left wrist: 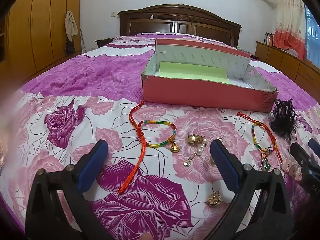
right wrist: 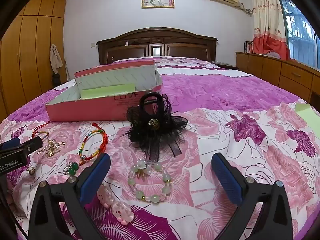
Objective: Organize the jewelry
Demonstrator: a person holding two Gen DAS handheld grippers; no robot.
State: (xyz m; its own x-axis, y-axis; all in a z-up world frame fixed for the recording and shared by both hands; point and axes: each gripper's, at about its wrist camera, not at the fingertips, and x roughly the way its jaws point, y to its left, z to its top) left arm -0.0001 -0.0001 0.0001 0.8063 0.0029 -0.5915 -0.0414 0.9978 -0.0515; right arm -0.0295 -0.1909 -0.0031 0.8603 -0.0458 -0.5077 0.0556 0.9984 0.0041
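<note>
A pink cardboard box [left wrist: 208,95] with green paper inside lies open on the floral bedspread; it also shows in the right wrist view [right wrist: 88,110]. In front of it lie a colourful cord bracelet with a gold charm [left wrist: 158,133], gold and pearl earrings [left wrist: 197,142], a gold piece [left wrist: 214,199] and a second cord bracelet [left wrist: 264,138]. My left gripper [left wrist: 159,148] is open just short of them. My right gripper [right wrist: 161,160] is open around a pale green bead bracelet [right wrist: 150,181]. A black feather hair clip [right wrist: 156,124] lies beyond it. Pink charms [right wrist: 114,204] lie by the left finger.
The bedspread [right wrist: 230,92] runs back to a dark wooden headboard [right wrist: 156,44]. A wardrobe [left wrist: 34,30] stands left and a low cabinet [right wrist: 280,70] right. A green paper sheet [right wrist: 309,118] lies at the right. A green stone charm [right wrist: 72,168] lies near the second bracelet.
</note>
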